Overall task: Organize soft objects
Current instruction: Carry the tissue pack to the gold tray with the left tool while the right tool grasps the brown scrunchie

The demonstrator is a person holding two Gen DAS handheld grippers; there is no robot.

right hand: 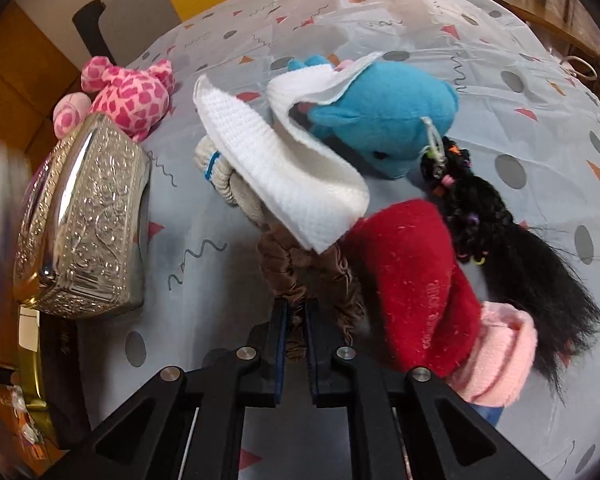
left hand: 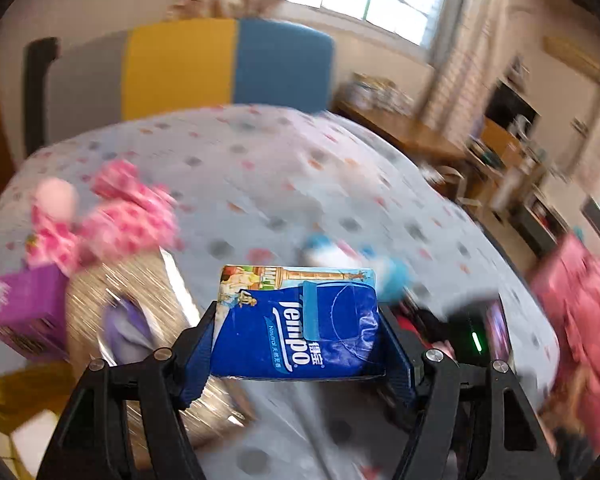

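tissue pack [left hand: 296,320]: one, blue, clamped in the left gripper [left hand: 296,344], up off the bed
brown scrunchie [right hand: 300,276]: one, pinched tight by the right gripper [right hand: 296,344], mid-bed
plush toys: two, blue elephant [right hand: 384,120], pink giraffe [right hand: 132,96] by the headboard edge
silver box [right hand: 88,220]: one, left edge

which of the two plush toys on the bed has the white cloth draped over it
The blue plush toy, in the middle of the bed beside the black hairpiece. A white cloth lies over its top; the pink spotted plush near the silver box is uncovered.
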